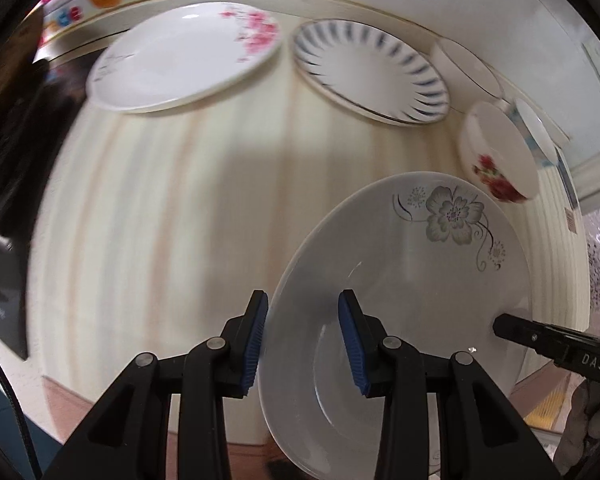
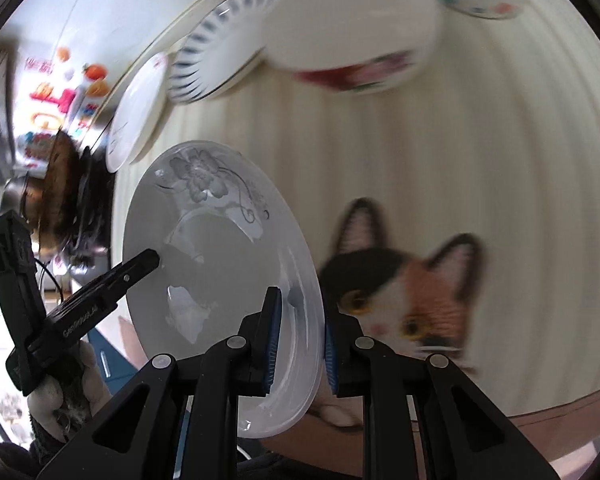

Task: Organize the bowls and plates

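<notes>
1. The right tool (image 2: 298, 334) has its pads closed narrow on the near rim of the grey-flower plate (image 2: 220, 240), holding it tilted above the desk (image 2: 480, 152).
2. The left tool (image 1: 303, 344) stands wide, one pad on each side of the plate's other rim, not yet pinching; close it only if the plate sags.
3. Keep the plate level and carry it far-left toward the pink-blossom plate (image 1: 184, 56), clear of the blue-striped plate (image 1: 370, 72) and red-flower bowl (image 1: 500, 152).
4. Lower it flat and release gently; glazed rims slip easily.
</notes>
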A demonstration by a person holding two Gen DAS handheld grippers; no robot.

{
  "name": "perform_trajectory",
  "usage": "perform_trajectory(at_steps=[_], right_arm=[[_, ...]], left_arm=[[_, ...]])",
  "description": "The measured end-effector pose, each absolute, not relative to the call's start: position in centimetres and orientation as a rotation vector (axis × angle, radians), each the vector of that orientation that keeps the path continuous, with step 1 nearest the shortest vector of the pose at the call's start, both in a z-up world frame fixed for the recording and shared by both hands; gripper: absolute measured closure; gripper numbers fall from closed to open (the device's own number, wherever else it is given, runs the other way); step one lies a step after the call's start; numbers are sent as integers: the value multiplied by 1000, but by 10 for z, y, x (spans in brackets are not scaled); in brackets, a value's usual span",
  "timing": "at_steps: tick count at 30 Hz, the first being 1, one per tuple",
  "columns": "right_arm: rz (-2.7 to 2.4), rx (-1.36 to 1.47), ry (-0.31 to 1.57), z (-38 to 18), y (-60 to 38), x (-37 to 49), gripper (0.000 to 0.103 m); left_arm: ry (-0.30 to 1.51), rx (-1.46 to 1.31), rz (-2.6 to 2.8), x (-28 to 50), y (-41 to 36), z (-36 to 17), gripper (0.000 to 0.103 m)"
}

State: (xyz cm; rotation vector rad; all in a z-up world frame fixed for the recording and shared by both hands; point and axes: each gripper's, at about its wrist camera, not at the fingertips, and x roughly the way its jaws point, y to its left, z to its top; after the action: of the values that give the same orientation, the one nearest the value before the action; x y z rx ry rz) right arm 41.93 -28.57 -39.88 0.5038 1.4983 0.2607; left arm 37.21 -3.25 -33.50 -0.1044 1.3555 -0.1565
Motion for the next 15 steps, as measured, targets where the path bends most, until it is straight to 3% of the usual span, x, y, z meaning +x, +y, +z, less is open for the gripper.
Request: perform_trajectory(at_steps=[15], right_arm=[[155, 571, 1521, -422, -331, 431, 82]], left_arm=[[1459, -97, -229, 390, -63, -361, 69]])
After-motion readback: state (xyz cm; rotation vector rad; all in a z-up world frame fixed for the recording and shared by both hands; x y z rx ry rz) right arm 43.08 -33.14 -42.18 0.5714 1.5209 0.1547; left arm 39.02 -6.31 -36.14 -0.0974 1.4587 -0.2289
